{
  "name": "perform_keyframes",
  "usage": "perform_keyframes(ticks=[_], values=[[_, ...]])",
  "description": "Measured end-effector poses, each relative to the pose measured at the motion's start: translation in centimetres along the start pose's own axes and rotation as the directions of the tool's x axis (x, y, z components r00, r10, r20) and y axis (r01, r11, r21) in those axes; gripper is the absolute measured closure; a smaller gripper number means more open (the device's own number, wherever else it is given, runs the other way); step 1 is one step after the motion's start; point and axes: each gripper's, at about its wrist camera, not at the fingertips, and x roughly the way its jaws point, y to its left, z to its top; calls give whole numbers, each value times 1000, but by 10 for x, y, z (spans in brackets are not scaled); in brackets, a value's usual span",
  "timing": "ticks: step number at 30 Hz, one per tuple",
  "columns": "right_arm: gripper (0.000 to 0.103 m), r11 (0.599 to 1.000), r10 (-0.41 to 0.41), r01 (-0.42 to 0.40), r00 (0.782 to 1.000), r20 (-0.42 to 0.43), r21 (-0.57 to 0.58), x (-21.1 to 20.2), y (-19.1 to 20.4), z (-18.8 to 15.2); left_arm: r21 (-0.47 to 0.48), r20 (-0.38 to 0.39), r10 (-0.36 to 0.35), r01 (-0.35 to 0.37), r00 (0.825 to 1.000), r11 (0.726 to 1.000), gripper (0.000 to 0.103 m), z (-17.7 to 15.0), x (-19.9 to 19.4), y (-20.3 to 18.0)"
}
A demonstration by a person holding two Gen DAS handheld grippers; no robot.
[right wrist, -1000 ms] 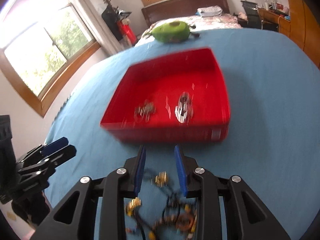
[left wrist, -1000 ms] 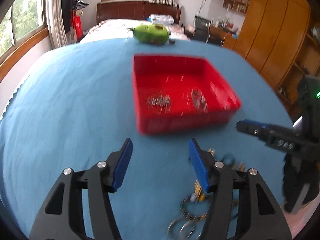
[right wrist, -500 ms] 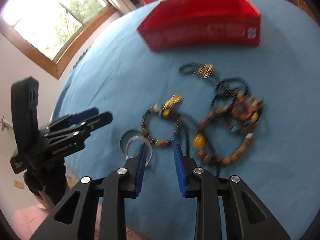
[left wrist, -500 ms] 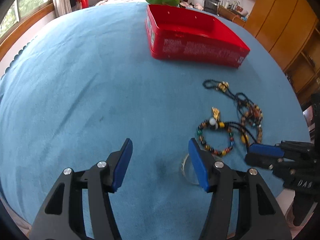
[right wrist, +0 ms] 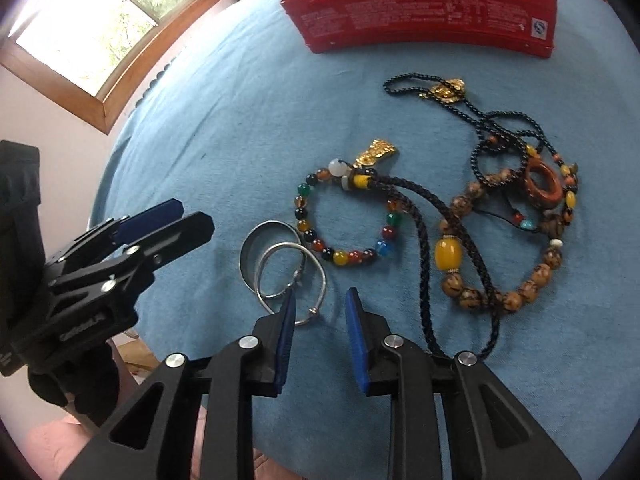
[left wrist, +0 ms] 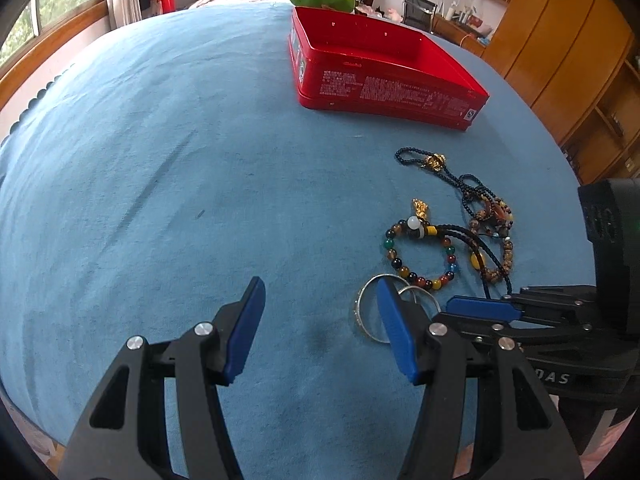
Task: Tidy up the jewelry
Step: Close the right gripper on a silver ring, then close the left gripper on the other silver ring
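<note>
White print is running along the shallow red rectangular tin's (right wrist: 420, 12) near wall, too small to read. Its inside is hidden. The right hand-held gripper (right wrist: 318, 336) is closing, nothing between its pads, just above two silver bangles (right wrist: 280, 264) lying on the blue-clothed table (left wrist: 160, 200). The left hand-held gripper (left wrist: 320, 328) is hovering apart, empty.
</note>
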Motion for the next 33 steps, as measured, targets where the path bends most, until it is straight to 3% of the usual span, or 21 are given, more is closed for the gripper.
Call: perform_keyframes(ticks=[6, 9, 15, 21, 29, 33], values=[[93, 992, -94, 96, 995, 22, -83, 10, 15, 0, -1, 2, -8, 8, 1000, 1000, 45, 1, -2, 0], [98, 989, -102, 104, 994, 27, -104, 10, 16, -1, 11, 6, -16, 16, 1000, 1000, 45, 2, -5, -4], [98, 992, -109, 111, 994, 30, -66, -11, -10, -16, 45, 0, -63, 63, 998, 997, 45, 3, -9, -19], [98, 992, -123, 124, 992, 30, -14, -26, -36, -31, 92, -70, -124, 130, 990, 987, 49, 1, 8, -43], [98, 994, -112, 111, 993, 37, 17, -36, -58, -39, 154, -127, -85, 104, 988, 983, 52, -3, 34, -64], [98, 995, -103, 102, 994, 36, 19, -39, -60, -40, 170, -162, -88, 116, 983, 979, 59, -2, 47, -73]])
